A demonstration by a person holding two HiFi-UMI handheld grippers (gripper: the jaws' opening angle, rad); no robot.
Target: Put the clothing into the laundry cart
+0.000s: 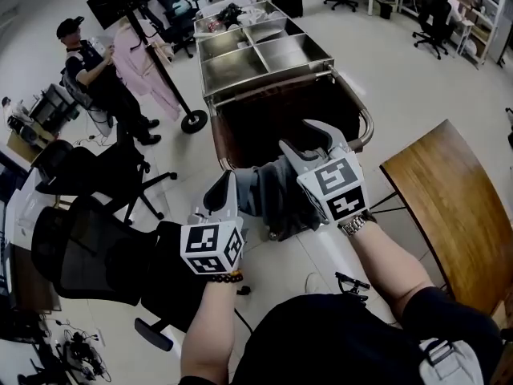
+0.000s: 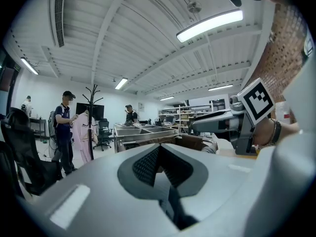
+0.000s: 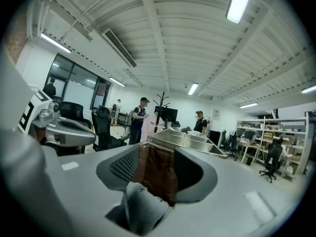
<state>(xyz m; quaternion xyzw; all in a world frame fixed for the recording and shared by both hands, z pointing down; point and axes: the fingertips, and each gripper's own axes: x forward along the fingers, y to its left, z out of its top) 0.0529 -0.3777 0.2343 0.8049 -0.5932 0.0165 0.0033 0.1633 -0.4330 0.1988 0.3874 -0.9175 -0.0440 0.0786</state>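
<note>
Two tongs: both work one grey garment point(image 1: 268, 195), raised btwn them so it hangs spread, not bunched.
L tong: left gripper point(image 1: 218, 195), jaws drawn in to a thin slit. Looks clenched on the garment's left edge, prob. to carry that end's weight.
R tong: right gripper point(image 1: 311, 139), jaws closing. Tips are apart w/ grey cloth deep in the throat and pads not pressing it yet. Likely taking hold of the other end.
Garment pos: at the near rim of the laundry cart point(image 1: 365, 127). Most of it hangs on the person's side, not yet inside the brown bag point(image 1: 264, 123).
Cart: bag mouth open at near end, steel trays point(image 1: 264, 54) across far end.
Why high: prob. to clear the near rim.
Next: firm up R grip, carry fwd, let go over the bag.
Risk: loose hem may snag the rim rail.
</note>
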